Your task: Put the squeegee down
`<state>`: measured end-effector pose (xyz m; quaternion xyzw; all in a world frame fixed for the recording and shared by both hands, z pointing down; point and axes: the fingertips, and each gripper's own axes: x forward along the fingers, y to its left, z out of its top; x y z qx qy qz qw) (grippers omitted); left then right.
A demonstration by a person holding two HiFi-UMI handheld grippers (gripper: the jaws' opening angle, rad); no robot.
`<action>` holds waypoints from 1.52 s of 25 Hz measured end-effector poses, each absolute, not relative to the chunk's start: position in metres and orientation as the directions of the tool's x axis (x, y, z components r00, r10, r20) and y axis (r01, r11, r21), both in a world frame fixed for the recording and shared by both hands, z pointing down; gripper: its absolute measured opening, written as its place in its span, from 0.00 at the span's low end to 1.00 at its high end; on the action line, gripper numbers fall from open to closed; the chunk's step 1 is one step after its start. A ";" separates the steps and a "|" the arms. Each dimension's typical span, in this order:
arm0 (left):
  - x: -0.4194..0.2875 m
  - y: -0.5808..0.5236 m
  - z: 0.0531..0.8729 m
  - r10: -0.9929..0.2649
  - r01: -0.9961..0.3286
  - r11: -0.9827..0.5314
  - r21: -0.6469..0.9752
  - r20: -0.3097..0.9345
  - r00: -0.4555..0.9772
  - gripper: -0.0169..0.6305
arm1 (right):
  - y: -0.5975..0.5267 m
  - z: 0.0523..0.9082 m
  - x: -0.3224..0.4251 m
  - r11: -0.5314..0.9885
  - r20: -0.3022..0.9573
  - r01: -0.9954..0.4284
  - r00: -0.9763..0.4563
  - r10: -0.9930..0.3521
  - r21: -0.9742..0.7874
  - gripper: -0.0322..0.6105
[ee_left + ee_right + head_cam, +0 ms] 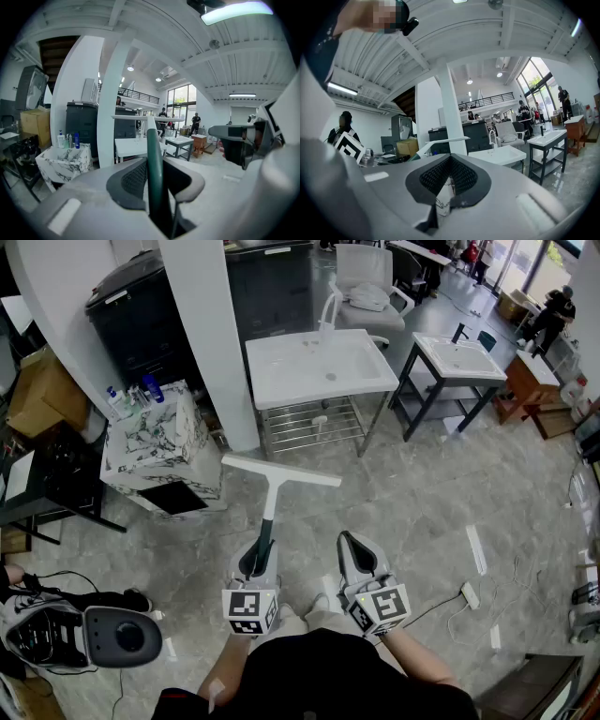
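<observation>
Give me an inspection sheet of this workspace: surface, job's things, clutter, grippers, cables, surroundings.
Surface: grey tiled floor; no worktop under the grippers.
Job's things: squeegee, held off the floor, blade pointing away from the person.
Clutter: marbled box with bottles; cardboard box; grey machine on the floor.
Grippers: left gripper shut on the squeegee's green handle; right gripper shut, empty.
Cables: power strip with cord, right; black cables, left.
Surroundings: white sink ahead, pillar, second sink.
</observation>
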<state>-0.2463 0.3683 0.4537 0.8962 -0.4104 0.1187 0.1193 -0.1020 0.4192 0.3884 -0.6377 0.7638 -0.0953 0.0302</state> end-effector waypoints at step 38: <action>-0.199 0.387 0.467 -0.770 -0.831 -0.541 0.128 0.324 0.550 0.19 | 0.441 0.396 -0.047 0.239 0.038 -0.956 -0.249 -0.968 -0.172 0.05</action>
